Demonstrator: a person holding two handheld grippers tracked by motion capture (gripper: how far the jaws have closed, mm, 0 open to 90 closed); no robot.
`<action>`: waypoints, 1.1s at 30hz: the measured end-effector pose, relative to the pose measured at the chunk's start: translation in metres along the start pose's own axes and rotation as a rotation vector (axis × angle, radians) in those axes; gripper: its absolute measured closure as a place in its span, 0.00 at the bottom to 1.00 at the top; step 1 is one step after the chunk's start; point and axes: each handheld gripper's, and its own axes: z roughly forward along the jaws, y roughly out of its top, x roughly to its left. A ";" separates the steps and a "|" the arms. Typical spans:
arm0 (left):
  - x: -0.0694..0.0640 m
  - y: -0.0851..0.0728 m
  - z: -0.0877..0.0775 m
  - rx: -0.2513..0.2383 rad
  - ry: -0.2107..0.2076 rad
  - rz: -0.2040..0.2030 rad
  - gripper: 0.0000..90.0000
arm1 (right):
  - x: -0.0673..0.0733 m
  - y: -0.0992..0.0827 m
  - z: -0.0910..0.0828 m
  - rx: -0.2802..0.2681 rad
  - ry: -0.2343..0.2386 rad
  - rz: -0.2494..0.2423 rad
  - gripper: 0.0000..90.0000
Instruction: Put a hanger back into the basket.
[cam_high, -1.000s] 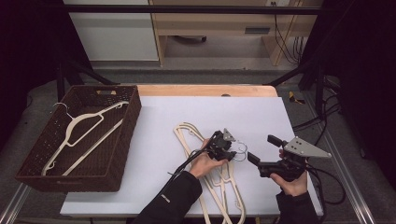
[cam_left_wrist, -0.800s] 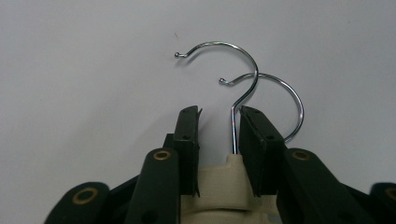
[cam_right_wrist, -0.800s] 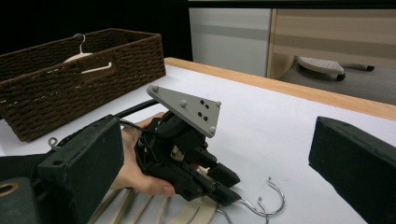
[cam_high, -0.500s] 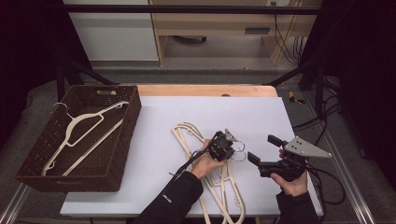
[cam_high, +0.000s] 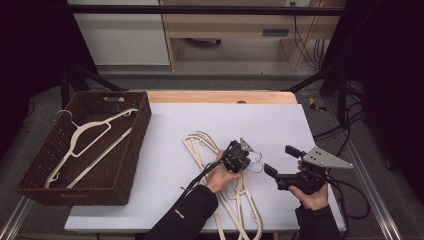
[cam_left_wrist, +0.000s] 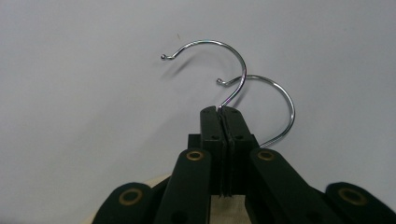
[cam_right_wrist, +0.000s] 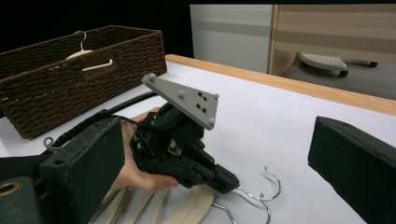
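The left hand-held gripper (cam_left_wrist: 223, 111) had just closed, pinching a hanger's hook (cam_left_wrist: 232, 70) for lifting off the bench (cam_high: 200, 125). Just beside it, the right hand-held gripper (cam_right_wrist: 215, 158) waited, jaws spread and empty.

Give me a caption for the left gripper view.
Left hand-held gripper shut on one metal hanger hook.

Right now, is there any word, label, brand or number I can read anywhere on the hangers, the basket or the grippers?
None can be read.
Sleeve of the left arm: a small pale mark, too small and blurred to read.
Hangers, basket, left gripper, right gripper: no text visible.
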 end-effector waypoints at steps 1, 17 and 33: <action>0.000 0.000 -0.003 -0.009 0.001 0.003 0.99 | 0.000 0.000 0.000 0.003 -0.002 0.007 0.05; -0.001 0.003 -0.051 -0.164 0.020 0.005 0.99 | 0.003 -0.010 0.017 0.075 0.033 0.048 0.10; -0.001 0.001 -0.065 -0.200 0.019 0.000 0.99 | 0.011 -0.029 0.046 0.210 0.053 0.097 0.14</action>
